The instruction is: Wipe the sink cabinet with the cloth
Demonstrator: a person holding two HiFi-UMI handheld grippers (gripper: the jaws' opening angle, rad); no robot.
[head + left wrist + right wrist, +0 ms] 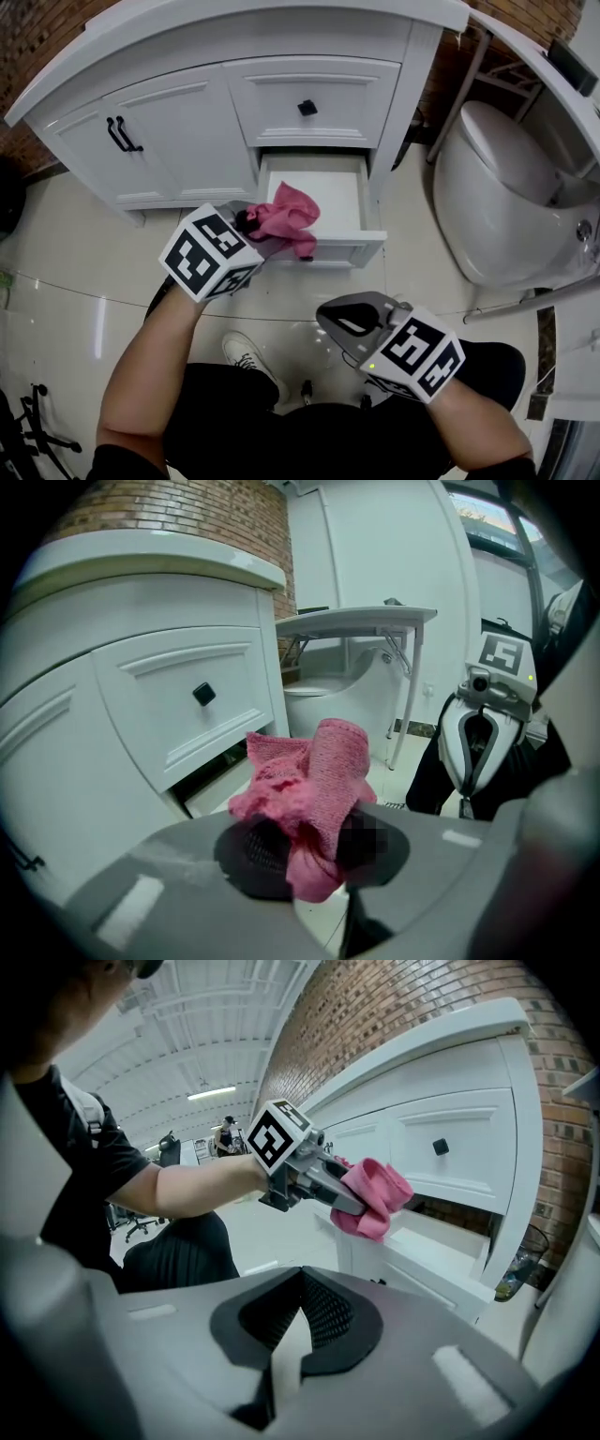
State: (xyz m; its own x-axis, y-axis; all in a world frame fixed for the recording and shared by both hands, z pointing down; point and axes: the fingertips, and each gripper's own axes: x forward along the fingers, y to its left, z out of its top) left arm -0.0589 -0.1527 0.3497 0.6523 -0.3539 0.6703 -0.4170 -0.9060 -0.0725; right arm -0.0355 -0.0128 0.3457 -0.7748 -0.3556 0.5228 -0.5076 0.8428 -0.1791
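Note:
The white sink cabinet (187, 122) fills the top of the head view, and its lower drawer (333, 202) is pulled open. A crumpled pink cloth (291, 216) hangs over the drawer's front left corner. My left gripper (258, 230) is shut on the cloth (314, 780), which bunches up above the jaws. In the right gripper view the left gripper (328, 1180) holds the cloth (375, 1194) just above the drawer's edge. My right gripper (330, 319) sits lower, near my lap and apart from the cabinet, shut with nothing in it (295, 1335).
The upper drawer has a black knob (307, 108) and the left doors have black handles (120, 134). A white toilet (506, 197) stands to the right of the cabinet. My shoe (246, 354) is on the glossy tile floor. A brick wall (394, 1007) is behind the cabinet.

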